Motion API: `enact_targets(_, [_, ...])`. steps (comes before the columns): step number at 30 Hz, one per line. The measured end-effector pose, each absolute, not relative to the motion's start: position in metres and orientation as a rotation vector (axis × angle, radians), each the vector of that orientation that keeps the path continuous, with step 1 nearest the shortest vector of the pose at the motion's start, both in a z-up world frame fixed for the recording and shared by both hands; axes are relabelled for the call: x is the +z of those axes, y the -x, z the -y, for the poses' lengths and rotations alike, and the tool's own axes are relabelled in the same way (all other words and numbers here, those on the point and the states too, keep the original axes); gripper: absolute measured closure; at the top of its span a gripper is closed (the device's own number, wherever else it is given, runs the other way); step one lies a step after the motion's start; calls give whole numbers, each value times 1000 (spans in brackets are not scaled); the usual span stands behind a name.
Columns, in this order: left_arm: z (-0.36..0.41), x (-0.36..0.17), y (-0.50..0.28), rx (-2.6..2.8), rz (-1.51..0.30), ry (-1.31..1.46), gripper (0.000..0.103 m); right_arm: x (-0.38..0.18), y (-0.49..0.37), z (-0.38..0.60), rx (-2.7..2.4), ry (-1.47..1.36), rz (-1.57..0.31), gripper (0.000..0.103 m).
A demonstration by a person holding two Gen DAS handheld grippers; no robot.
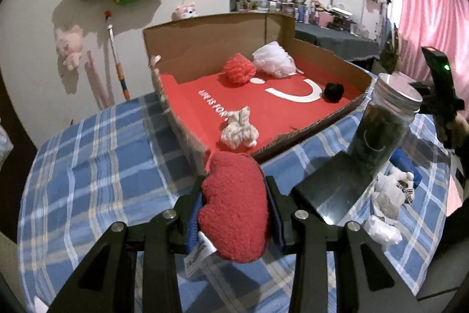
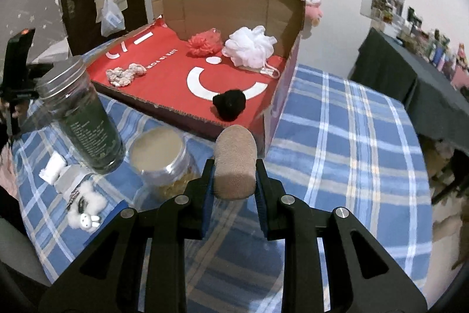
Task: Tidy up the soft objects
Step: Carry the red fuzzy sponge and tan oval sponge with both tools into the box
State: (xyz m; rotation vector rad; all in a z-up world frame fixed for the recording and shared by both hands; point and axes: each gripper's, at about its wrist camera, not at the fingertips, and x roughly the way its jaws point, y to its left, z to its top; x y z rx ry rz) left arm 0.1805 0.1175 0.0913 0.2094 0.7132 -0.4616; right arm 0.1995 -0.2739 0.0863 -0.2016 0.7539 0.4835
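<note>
My left gripper (image 1: 236,189) is shut on a red plush heart (image 1: 234,207), held above the blue checked cloth just short of the red cardboard box (image 1: 293,107). My right gripper (image 2: 234,169) is shut on a tan bandage roll (image 2: 234,163), held near the box's corner (image 2: 263,131). Inside the box lie a red pouf (image 1: 239,68), a white bath pouf (image 1: 274,59), a black pompom (image 1: 334,91) and a cream crocheted piece (image 1: 239,129). They also show in the right wrist view: red pouf (image 2: 205,41), white pouf (image 2: 250,46), black pompom (image 2: 230,103), crocheted piece (image 2: 126,74).
A tall dark jar with a metal lid (image 1: 381,119) (image 2: 79,113) stands beside the box. A clear jar with a beige lid (image 2: 159,157) is next to it. A small white plush keychain (image 2: 85,210) (image 1: 392,192) lies on the cloth. A black flat object (image 1: 331,189) lies by the jar.
</note>
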Motion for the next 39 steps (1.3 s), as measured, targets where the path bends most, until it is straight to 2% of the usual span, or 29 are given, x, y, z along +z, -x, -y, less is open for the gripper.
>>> enact_targets(10, [-88,121,-210,-536,-675,-221,63,112,-234,247,571,231,-728,79])
enact_targets(15, [-61,131,-241,-540,-728,-134,62,118,-257,223,627,238,-763,79])
enact_targets(22, [-13,127,-281,-519,-871,-110,62,112,-293,178,685,280,-907,79])
enact_targets(31, [20,97,-321,-487,-1039,-155,62,89,-330,153,719,318,-1129,79])
enact_targets(39, [29,83,-338,-460,-1106,-209,62,74,-346,141,698,365,-1193,79])
